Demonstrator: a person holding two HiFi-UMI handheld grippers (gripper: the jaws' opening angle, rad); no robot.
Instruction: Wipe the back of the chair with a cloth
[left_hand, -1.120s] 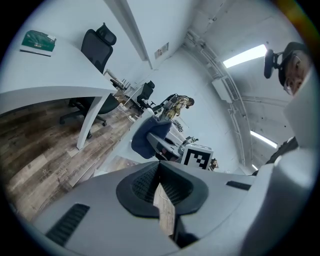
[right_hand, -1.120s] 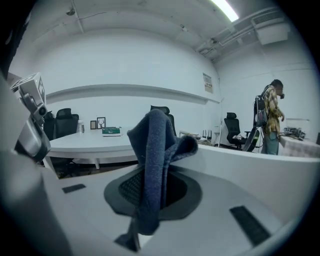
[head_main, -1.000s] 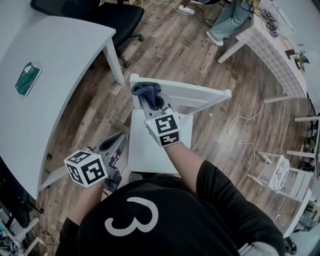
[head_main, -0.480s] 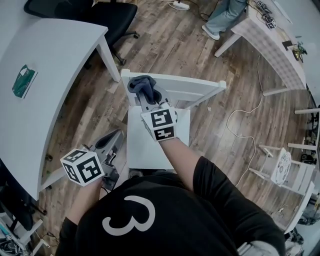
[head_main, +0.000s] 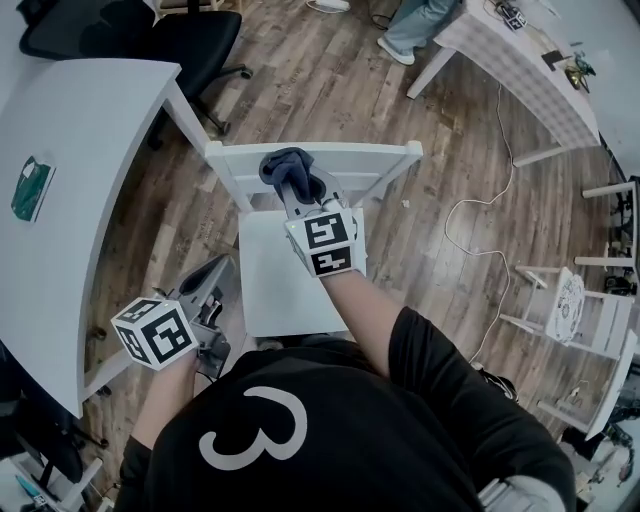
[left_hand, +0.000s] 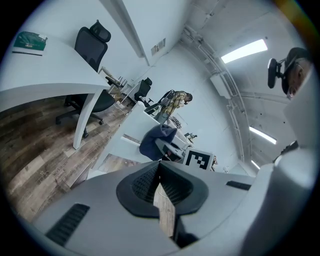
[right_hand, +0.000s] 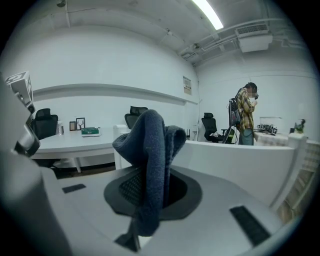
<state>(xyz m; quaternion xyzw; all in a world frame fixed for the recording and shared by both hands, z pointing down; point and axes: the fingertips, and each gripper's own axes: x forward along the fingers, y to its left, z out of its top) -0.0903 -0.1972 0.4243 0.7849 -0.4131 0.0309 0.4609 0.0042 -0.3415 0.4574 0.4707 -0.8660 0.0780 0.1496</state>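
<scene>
A white wooden chair stands in front of me, its top rail (head_main: 370, 156) running left to right in the head view. A dark blue-grey cloth (head_main: 283, 164) is bunched on that rail, left of its middle. My right gripper (head_main: 294, 184) is shut on the cloth and holds it against the rail; in the right gripper view the cloth (right_hand: 150, 145) hangs out of the jaws, with the rail (right_hand: 240, 155) behind it. My left gripper (head_main: 212, 280) hangs low beside the seat's left edge, shut and holding nothing. The left gripper view shows the cloth (left_hand: 156, 141) from the side.
A large white desk (head_main: 80, 140) with a green book (head_main: 28, 188) is at the left, and a black office chair (head_main: 150, 30) stands behind it. A white table (head_main: 520, 70) and a person's legs (head_main: 415, 22) are at the far right. A cable (head_main: 480, 235) and a small chair (head_main: 575, 315) are at the right.
My right gripper has slid the cloth rightward along the top rail, from its left corner toward the middle. The left gripper has stayed low beside the seat.
</scene>
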